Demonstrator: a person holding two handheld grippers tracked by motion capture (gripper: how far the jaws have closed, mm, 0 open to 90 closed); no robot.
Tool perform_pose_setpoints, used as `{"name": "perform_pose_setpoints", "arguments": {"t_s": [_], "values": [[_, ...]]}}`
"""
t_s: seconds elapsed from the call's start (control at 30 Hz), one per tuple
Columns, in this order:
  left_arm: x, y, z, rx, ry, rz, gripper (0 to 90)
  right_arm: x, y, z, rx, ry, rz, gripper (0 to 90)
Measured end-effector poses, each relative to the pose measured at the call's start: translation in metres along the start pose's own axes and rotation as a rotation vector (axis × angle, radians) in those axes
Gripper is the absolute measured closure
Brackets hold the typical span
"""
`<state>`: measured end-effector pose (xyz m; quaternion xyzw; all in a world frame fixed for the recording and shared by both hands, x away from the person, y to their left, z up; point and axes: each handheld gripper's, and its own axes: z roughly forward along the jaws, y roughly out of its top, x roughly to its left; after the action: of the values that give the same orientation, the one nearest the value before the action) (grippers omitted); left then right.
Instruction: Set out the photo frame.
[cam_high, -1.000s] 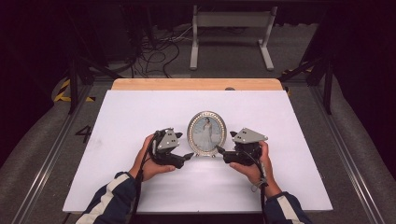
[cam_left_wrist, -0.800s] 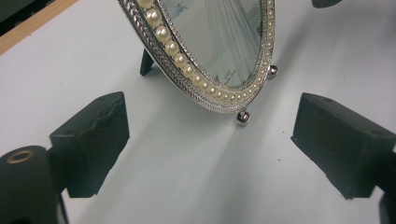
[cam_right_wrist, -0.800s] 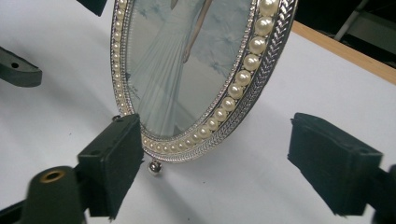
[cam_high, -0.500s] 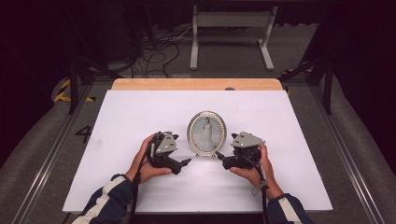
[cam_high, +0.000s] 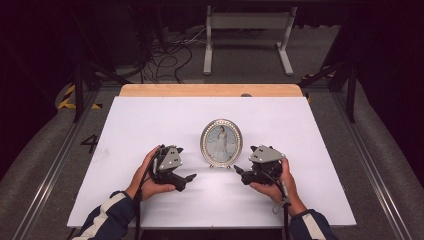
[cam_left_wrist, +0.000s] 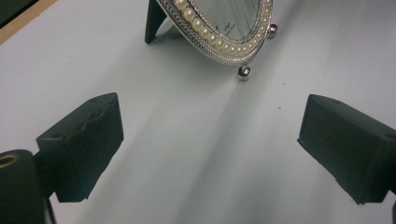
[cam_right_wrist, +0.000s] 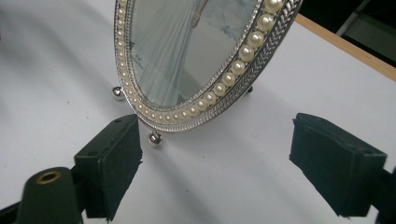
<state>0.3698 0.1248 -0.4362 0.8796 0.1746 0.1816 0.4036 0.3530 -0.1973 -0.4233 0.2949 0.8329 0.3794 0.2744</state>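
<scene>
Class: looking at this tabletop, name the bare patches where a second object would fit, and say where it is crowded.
Free: the white table left of the oval picture frame, the patch to its right, and the strip behind it up to the wooden edge. Crowded: the front centre, where left gripper and right gripper flank the frame.

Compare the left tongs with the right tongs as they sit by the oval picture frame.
The left tongs sit farther from the picture frame; the right tongs sit nearer, with the frame's rim just ahead of their open jaws. Both are open, hold nothing, and point inward at the frame's base.
</scene>
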Motion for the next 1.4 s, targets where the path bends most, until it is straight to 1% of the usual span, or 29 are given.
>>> {"name": "perform_pose_setpoints", "arguments": {"t_s": [0.07,0.27,0.43,0.53,0.63,0.8,0.87,0.97,1.07,1.13,1.17,1.2,1.23,1.27,1.3,1.37,1.4], "values": [[0.000,-0.002,-0.002,0.004,0.005,-0.001,7.0,0.000,-0.002,-0.001,0.001,0.001,-0.004,16.4],[0.000,-0.009,-0.004,0.014,0.003,0.006,7.0,-0.003,-0.006,-0.005,-0.001,-0.003,0.008,16.5],[0.001,-0.013,-0.007,0.019,0.014,0.006,7.0,-0.004,-0.011,-0.008,0.012,-0.021,0.003,15.8],[0.002,-0.016,-0.010,0.023,0.020,0.000,7.0,-0.006,-0.016,-0.010,0.018,-0.031,0.003,15.7],[0.003,-0.020,-0.012,0.028,0.026,-0.002,7.0,-0.007,-0.018,-0.014,0.013,-0.041,0.007,15.8],[0.004,-0.023,-0.015,0.031,0.030,-0.015,6.9,-0.009,-0.021,-0.017,0.016,-0.049,0.010,15.7],[0.004,-0.024,-0.015,0.030,0.025,-0.022,6.9,-0.010,-0.023,-0.018,0.017,-0.051,0.012,15.7],[0.001,-0.025,-0.016,0.035,0.032,-0.010,7.0,-0.010,-0.026,-0.020,0.019,-0.053,0.012,15.7],[0.000,-0.026,-0.018,0.038,0.034,-0.006,7.0,-0.010,-0.029,-0.022,0.026,-0.051,0.012,15.7],[0.000,-0.028,-0.019,0.039,0.036,-0.011,7.0,-0.010,-0.031,-0.023,0.033,-0.057,0.008,15.8],[0.000,-0.028,-0.019,0.039,0.036,-0.011,7.0,-0.011,-0.032,-0.024,0.032,-0.056,0.013,15.8],[0.000,-0.029,-0.020,0.041,0.042,-0.009,7.0,-0.011,-0.033,-0.025,0.033,-0.055,0.013,15.9],[0.001,-0.031,-0.022,0.041,0.047,-0.016,6.9,-0.011,-0.033,-0.025,0.035,-0.054,0.019,15.9],[0.001,-0.032,-0.023,0.040,0.046,-0.016,6.9,-0.012,-0.035,-0.026,0.036,-0.055,0.016,15.9],[0.001,-0.033,-0.023,0.039,0.051,-0.025,6.9,-0.012,-0.036,-0.027,0.037,-0.055,0.015,15.9],[0.002,-0.034,-0.024,0.041,0.051,-0.023,6.9,-0.012,-0.037,-0.028,0.039,-0.055,0.015,15.9],[0.002,-0.037,-0.025,0.044,0.061,-0.025,6.9,-0.012,-0.038,-0.029,0.042,-0.058,0.016,15.9]]}}
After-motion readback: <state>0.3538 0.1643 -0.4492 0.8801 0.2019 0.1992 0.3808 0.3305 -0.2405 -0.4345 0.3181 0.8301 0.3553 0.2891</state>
